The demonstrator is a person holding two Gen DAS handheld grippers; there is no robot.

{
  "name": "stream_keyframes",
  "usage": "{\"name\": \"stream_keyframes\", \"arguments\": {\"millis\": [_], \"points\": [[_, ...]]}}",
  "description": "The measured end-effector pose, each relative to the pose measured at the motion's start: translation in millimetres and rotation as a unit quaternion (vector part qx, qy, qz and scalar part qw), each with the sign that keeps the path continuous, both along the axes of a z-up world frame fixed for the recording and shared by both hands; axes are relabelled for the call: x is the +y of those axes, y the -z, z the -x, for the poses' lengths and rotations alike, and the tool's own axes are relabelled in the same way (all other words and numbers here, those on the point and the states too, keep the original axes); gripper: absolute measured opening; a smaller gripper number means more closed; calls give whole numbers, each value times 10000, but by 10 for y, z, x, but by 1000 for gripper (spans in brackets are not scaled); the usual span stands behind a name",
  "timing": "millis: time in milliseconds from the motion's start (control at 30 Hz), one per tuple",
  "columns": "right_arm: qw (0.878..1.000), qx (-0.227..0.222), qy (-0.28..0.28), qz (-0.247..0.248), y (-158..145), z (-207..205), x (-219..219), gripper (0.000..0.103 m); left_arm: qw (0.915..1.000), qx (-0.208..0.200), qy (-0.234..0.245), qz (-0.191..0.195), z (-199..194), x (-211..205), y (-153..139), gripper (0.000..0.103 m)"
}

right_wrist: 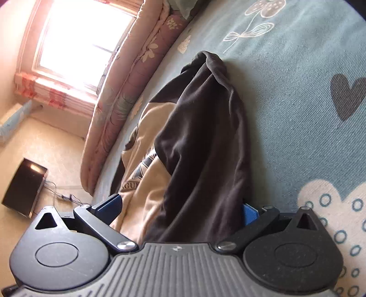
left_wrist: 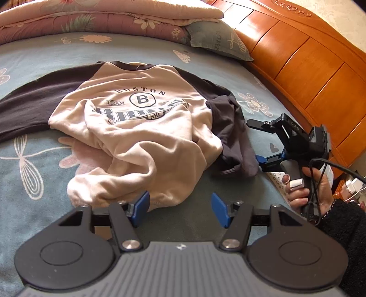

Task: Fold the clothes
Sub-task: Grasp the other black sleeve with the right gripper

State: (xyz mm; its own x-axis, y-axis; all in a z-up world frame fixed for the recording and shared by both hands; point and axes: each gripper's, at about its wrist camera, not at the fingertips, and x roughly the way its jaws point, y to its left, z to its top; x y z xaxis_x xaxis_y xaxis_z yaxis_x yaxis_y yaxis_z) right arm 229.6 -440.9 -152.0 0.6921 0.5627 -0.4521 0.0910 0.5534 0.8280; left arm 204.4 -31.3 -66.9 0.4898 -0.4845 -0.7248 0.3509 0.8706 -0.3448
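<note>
Bed covered by teal flower-print cotton sheet (left_wrist: 141, 52). Cream raglan sweatshirt with dark sleeves (left_wrist: 137, 128) is laid at centre, hem bunched at 6 o'clock. Folded pink floral quilt (left_wrist: 96, 20) at 12, grey-green pillow (left_wrist: 219, 41) at 1.

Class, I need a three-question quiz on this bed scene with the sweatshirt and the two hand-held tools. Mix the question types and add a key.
1. True or false: the left tool is gripping the cream hem of the sweatshirt.
2. Which part of the sweatshirt lies between the fingers of the right tool? A) the collar B) the dark sleeve C) the printed chest
3. Fill in: the sweatshirt lies on a blue ____ printed with flowers.

Key: 1 false, its fingers are apart and hold nothing; 2 B; 3 bedsheet.
</note>
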Motion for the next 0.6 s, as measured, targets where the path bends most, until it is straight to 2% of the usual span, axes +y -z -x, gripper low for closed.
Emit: {"name": "stream_keyframes", "arguments": {"millis": [300, 367, 467, 600], "points": [[9997, -134, -180, 112, -3, 280, 197, 103, 9995, 240, -121, 181, 60, 102, 150, 60], [9999, -20, -39, -134, 19, 140, 145, 103, 9995, 214, -171, 183, 70, 136, 141, 60], [9995, -97, 27, -291, 80, -72, 78, 102, 9991, 203, -248, 278, 91, 200, 131, 60], [9993, -379, 33, -12, 106, -40, 129, 98, 9988, 284, -322, 255, 116, 249, 175, 60]]}}
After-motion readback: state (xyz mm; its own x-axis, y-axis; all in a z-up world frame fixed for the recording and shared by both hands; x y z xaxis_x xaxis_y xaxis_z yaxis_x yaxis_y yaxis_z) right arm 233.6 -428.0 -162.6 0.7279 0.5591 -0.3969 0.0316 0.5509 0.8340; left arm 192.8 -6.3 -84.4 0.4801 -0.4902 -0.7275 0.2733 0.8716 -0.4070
